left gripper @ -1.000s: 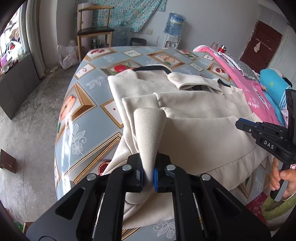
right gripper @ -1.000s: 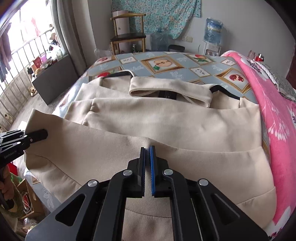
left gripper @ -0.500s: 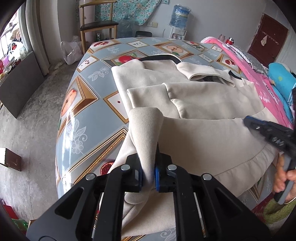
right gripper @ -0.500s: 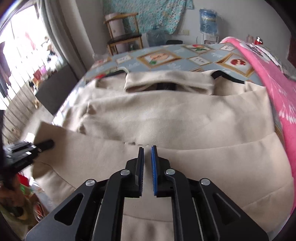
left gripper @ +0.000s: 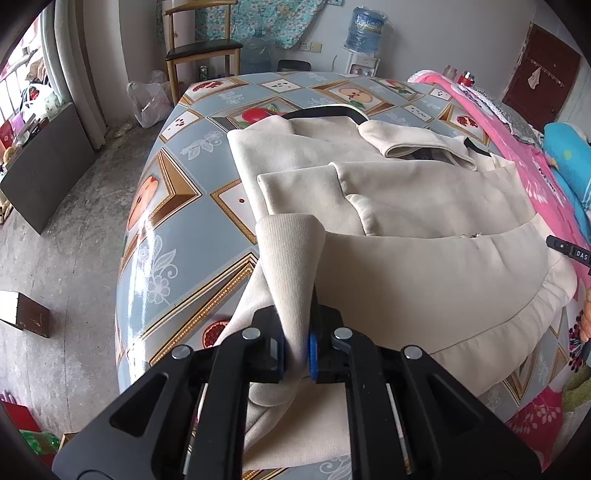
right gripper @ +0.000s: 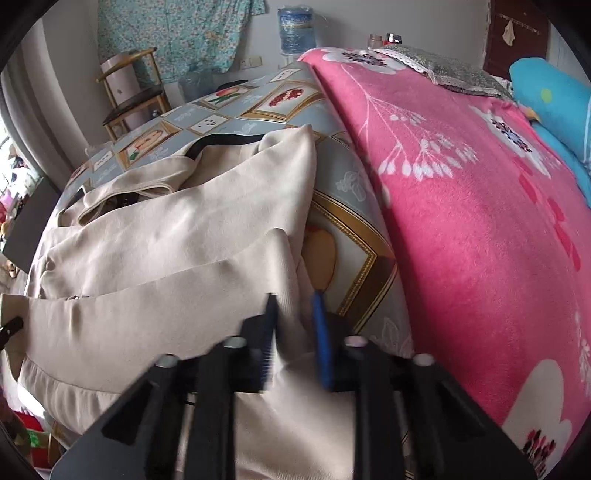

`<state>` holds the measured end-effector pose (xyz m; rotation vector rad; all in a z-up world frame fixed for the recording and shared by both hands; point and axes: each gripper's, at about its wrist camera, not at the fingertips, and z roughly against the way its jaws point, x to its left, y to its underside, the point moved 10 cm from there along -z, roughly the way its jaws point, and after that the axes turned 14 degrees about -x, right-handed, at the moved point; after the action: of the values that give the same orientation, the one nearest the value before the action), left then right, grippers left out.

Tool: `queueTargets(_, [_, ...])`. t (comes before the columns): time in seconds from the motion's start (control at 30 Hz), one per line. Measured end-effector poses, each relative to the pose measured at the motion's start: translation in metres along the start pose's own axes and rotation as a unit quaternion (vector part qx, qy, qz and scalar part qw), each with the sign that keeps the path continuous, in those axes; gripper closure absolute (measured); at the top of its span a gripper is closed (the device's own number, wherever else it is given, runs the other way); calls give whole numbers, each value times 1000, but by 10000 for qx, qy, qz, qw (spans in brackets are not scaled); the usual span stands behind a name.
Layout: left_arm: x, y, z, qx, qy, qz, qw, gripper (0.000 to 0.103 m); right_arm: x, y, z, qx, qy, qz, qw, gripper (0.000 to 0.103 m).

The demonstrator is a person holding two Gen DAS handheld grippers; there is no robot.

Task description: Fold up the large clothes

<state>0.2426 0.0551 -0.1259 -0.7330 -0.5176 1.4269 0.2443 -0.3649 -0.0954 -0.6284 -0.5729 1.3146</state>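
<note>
A large cream garment [left gripper: 424, 277] lies spread on the patterned table [left gripper: 177, 240], partly folded, its hem toward me. My left gripper [left gripper: 295, 332] is shut on a ribbed cuff or corner that stands up between its pads at the near left. The right gripper's tip [left gripper: 569, 251] pokes in from the right edge. In the right wrist view, my right gripper [right gripper: 295, 317] hovers over the garment's [right gripper: 166, 258] right edge. Its jaws stand apart and are closing, with the cloth edge between them; the image is blurred. The left gripper's tip [right gripper: 11, 326] shows at far left.
A pink flowered blanket [right gripper: 461, 221] covers the bed right beside the table, with a blue pillow [right gripper: 554, 96] on it. A wooden chair [left gripper: 201, 48] and a water bottle [left gripper: 365, 26] stand by the far wall. Bare concrete floor lies to the left.
My right gripper has swept from the garment's middle to its right edge by the pink blanket, rolling as it went, and its jaws have parted. The left gripper keeps its hold.
</note>
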Motion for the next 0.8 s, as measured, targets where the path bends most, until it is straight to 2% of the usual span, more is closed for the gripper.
queueTargets(0.2, [-1,-2,1,-12,-96,-58,9999,95,6,-27,12,-658,354,385,9965,95])
queueTargets(0.3, [0,-2,1,-10,-115,-47,9999,95,0,-29,0,-691,497,475,9952,96])
queueTargets(0.37, [0,-1,0,-9,-115,-56,9999,95,-10,-20,-19,-521,775,611,9938,99])
queueTargets(0.4, [0,-1,0,-1,-110,-46,9999,95,-16,-11,-32,-290,758,531,9953,99])
queueTargets(0.47, [0,-2,1,12,-72,-44,10000,95,-23,-6,-34,-181,563,188,9981,99])
queueTargets(0.53, [0,-4,5,-17,18,-67,10000,94,-30,-16,-17,-322,341,-212,9987,99])
queueTargets(0.6, [1,-5,7,-38,118,-55,9999,93,-33,-26,-3,-441,-104,-676,9967,99])
queueTargets(0.63, [1,-5,8,-47,172,-34,9998,93,-33,-29,2,-458,-267,-823,9952,97])
queueTargets(0.7, [2,-6,8,-33,272,23,9996,93,-31,-40,11,-465,-606,-1076,9913,79])
queueTargets(0.73, [2,-5,7,-18,314,47,9995,93,-27,-44,13,-461,-693,-1104,9904,63])
queueTargets(0.8, [3,-6,6,-11,328,74,9994,93,-5,-56,15,-452,-1058,-1121,9870,59])
